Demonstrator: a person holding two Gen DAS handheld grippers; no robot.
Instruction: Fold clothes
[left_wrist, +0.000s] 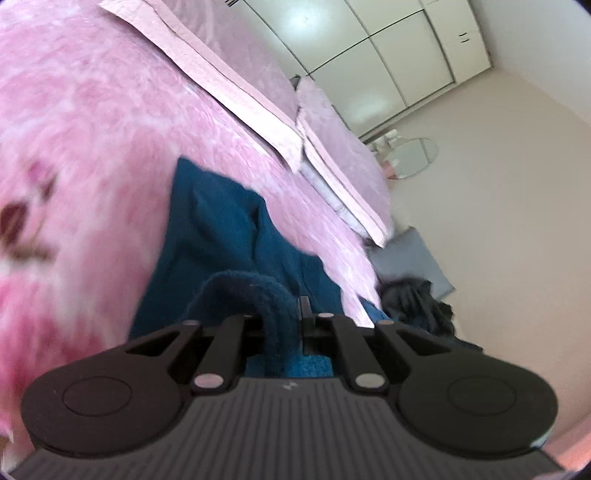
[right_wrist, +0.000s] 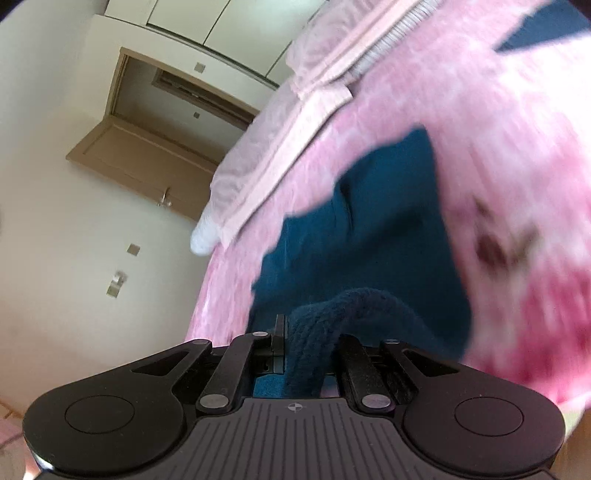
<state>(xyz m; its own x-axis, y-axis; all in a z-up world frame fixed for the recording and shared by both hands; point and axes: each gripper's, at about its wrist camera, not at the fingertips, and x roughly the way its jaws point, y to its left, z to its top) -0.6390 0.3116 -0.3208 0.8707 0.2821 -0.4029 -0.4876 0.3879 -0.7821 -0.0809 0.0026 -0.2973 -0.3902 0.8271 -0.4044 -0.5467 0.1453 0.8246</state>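
Pinching bunched folds of a dark blue knitted garment (left_wrist: 221, 236), the left gripper (left_wrist: 284, 321) and right gripper (right_wrist: 310, 343) each clamp nearly shut on its fabric, which hangs over a pink fuzzy blanket (left_wrist: 92, 122), with pillows (left_wrist: 325, 133) and wardrobe doors (left_wrist: 388, 55) beyond.
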